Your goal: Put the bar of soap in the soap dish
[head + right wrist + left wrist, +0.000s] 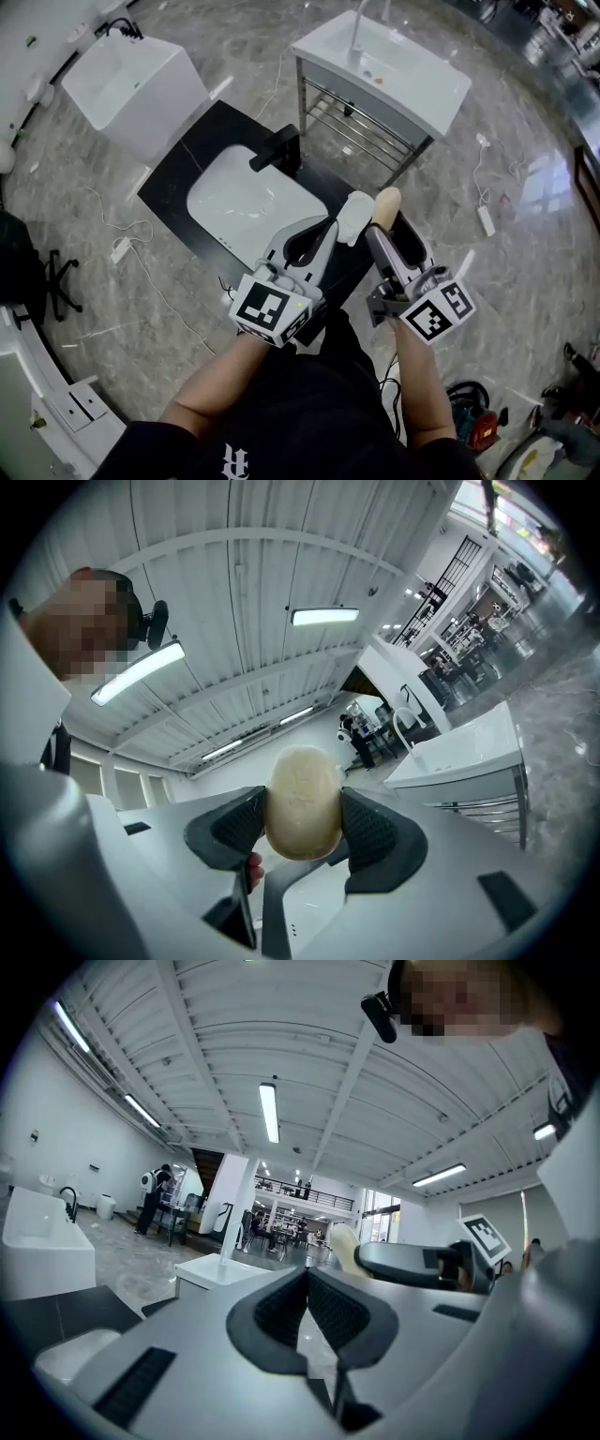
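Head view, person standing at 6 o'clock of a black table (173, 183) with a white basin (239, 202) sunk into it and a black tap (277, 150) at the basin's 12 o'clock.

Right gripper (383, 223): jaws pinch the bar of soap (386, 201), a cream oval, by its two long sides. The soap stands upright between the pads (367, 829), and its top rises clear of them. It is held in the air over the table's edge at 3 o'clock.

Left gripper (326, 231): jaws pressed together at the tips with nothing between them, as its own view shows (307, 1283).

Soap dish (354, 217): a small white piece, apparently the dish, between the two grippers, just beside the soap at its 8 o'clock. Whether either gripper touches it cannot be told.

Background: a white washstand (403, 70) on a metal frame at 12 o'clock.
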